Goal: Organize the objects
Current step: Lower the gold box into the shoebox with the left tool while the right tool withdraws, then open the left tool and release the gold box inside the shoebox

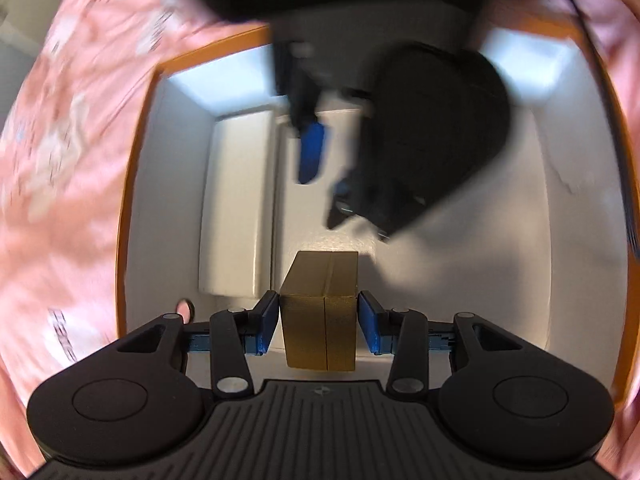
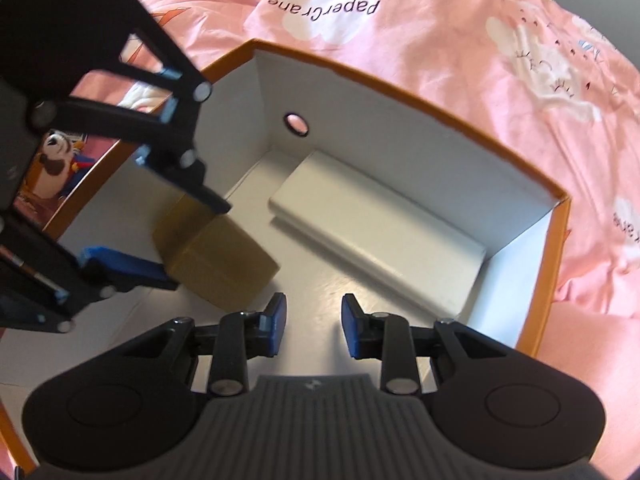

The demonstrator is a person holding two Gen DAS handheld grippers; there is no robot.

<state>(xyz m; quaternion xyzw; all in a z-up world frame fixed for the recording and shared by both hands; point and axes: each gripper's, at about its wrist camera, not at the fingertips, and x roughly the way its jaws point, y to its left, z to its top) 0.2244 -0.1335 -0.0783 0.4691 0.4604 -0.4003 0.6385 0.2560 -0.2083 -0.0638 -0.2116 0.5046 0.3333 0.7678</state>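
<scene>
left gripper [image 1: 318, 320] brackets gold box [image 1: 320, 312] low inside orange-rimmed box [image 1: 132, 184]; left pad against box side, thin gap at right pad, so grip looks slack or just letting go, cannot tell which; gold box appears to sit on white floor near white packet [image 2: 376, 240] lying along far wall; right gripper [image 2: 314, 326] parted, holding nothing, hovers over bare floor between the two; advice: seat gold box flat and square to packet; spread jaws fully before lifting straight up; keep right gripper clear of left linkage.
</scene>
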